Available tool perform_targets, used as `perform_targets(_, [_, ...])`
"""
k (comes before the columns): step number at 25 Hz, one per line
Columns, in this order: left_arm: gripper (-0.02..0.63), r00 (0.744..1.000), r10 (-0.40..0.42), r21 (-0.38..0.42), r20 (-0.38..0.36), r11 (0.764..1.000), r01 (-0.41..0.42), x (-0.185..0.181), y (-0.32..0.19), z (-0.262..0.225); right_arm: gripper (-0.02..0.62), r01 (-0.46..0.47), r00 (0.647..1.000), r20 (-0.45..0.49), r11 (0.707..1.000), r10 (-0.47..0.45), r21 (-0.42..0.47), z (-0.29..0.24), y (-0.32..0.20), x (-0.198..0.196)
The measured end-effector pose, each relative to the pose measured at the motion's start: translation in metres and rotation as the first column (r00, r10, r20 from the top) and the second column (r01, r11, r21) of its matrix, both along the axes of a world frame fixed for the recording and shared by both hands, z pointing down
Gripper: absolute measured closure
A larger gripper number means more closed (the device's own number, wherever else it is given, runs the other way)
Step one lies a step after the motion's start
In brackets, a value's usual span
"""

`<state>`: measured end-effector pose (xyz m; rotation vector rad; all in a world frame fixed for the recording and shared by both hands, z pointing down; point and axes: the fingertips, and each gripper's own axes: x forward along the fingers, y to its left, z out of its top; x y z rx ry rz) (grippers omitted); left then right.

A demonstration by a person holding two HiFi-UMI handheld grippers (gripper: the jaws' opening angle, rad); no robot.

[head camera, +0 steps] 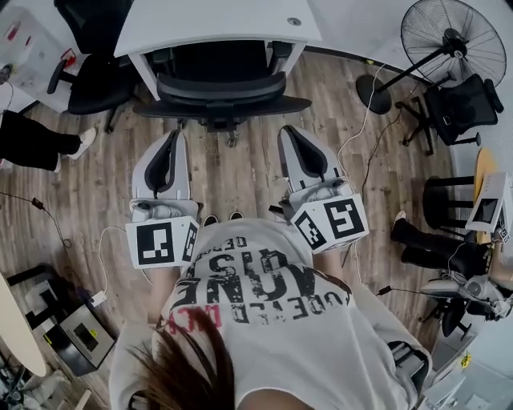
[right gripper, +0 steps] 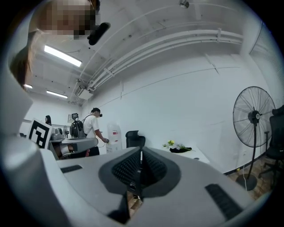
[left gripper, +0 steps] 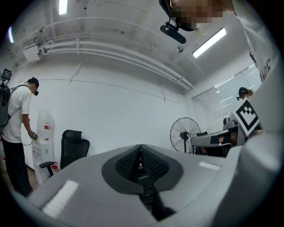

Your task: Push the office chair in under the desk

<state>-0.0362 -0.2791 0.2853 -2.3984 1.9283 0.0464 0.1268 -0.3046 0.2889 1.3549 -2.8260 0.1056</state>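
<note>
The black office chair (head camera: 220, 86) stands at the top middle of the head view, its seat tucked beneath the white desk (head camera: 216, 24) and its backrest facing me. My left gripper (head camera: 176, 136) and right gripper (head camera: 290, 132) point at the chair from a short way back and touch nothing. Both are shut and empty. In the left gripper view the left gripper (left gripper: 140, 148) has its pads pressed together and aims up at a white wall. The right gripper (right gripper: 141, 153) looks the same in its own view. The task chair is hidden in both gripper views.
A second black chair (head camera: 92, 80) stands at the upper left beside a person's legs (head camera: 40, 144). A floor fan (head camera: 449, 40) and another chair (head camera: 461, 104) stand at the upper right. Cables (head camera: 361, 136) trail over the wood floor. A box (head camera: 80, 340) sits lower left.
</note>
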Motion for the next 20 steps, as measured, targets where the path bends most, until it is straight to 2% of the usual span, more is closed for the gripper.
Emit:
perform_targets(7, [0.594, 0.998, 0.017, 0.009, -0.052, 1.0, -0.017, 0.025, 0.002, 0.004, 0.574, 0.012, 1.0, -0.012, 1.0, -0.012, -0.012, 0.013, -0.002, 0.019])
perform_targets(10, [0.594, 0.999, 0.016, 0.009, -0.035, 1.0, -0.016, 0.02, 0.002, 0.007, 0.574, 0.021, 0.999, -0.025, 1.0, -0.021, -0.011, 0.014, -0.005, 0.012])
perform_targets(14, [0.594, 0.998, 0.01, -0.014, -0.059, 1.0, -0.011, 0.01, 0.0, 0.014, 0.574, 0.025, 0.999, -0.042, 1.0, -0.026, -0.005, 0.014, -0.007, 0.004])
perform_targets(20, [0.594, 0.998, 0.011, -0.03, -0.055, 0.999, -0.013, -0.009, -0.007, 0.009, 0.574, 0.011, 0.999, -0.046, 1.0, -0.012, -0.024, 0.014, -0.011, -0.013])
